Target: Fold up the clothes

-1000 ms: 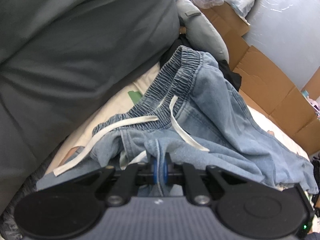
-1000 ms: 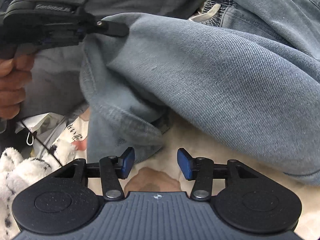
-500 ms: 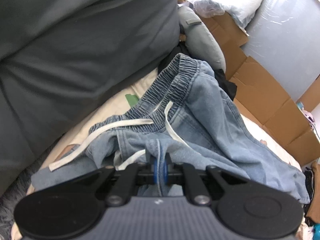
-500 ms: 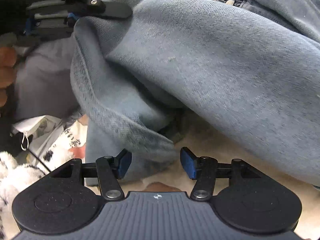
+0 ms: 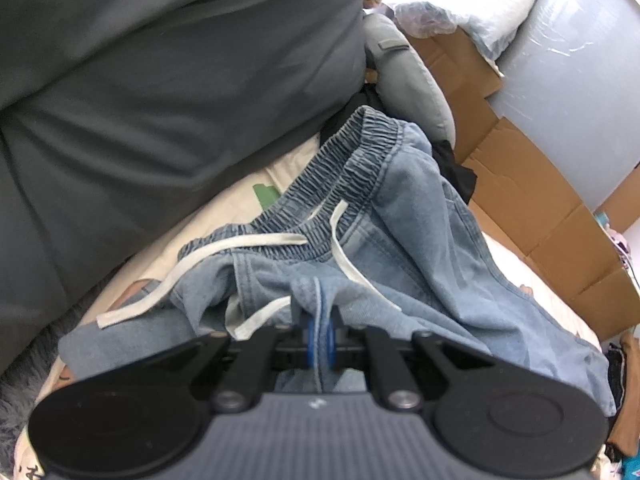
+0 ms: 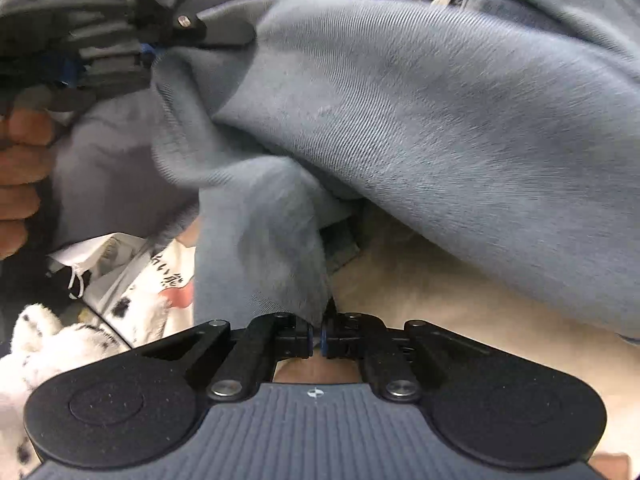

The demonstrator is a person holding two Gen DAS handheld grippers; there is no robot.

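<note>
In the left wrist view, the left gripper (image 5: 319,338) pinches a seam fold of the light blue denim drawstring trousers (image 5: 420,232), which lie rumpled on the cream bed sheet (image 5: 248,196). Their gathered elastic waistband (image 5: 352,160) points away, and flat white cotton drawstrings (image 5: 240,246) trail left. A dark grey cushion (image 5: 160,80) crowds the trousers' left side; brown cardboard boxes (image 5: 520,184) line their right.

In the right wrist view, the right gripper (image 6: 318,338) is clamped on a hem of the trousers' twill cloth. The left gripper holds another edge above, left of the trousers, with a hand (image 6: 20,184) on its handle. A spotted white plush toy (image 6: 52,340) lies lower left.
</note>
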